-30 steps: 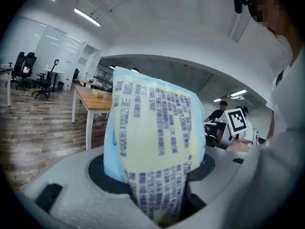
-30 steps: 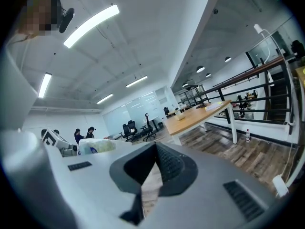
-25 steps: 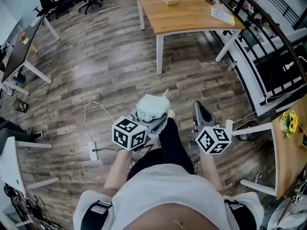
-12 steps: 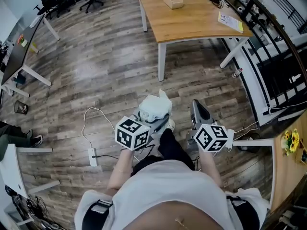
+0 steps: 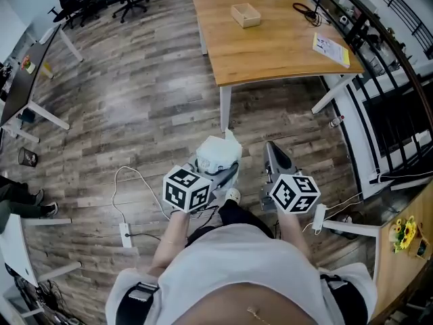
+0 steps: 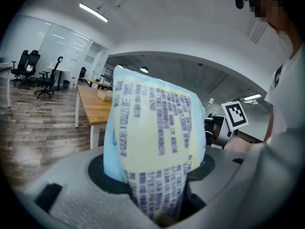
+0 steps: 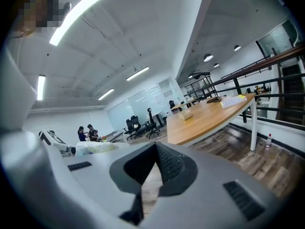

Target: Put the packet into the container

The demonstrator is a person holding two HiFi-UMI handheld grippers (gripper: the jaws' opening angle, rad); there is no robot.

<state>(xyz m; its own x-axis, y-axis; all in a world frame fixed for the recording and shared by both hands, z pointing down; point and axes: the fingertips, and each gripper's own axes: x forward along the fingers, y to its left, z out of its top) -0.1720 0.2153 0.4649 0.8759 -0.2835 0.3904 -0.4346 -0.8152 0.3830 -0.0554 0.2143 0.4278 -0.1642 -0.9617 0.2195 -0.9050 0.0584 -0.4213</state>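
Carry step, I judge. L gripper is clamped on the puffy pale-blue-and-white printed plastic packet, held upright out front, well short of the light wooden table w/ white legs. R gripper has its jaws together at the tips, nothing btwn them. Likely container is the small tan box on the table's far side, prob. open-topped but too small to be sure. Next: close in on the table, bring packet over the box, lower, then release.
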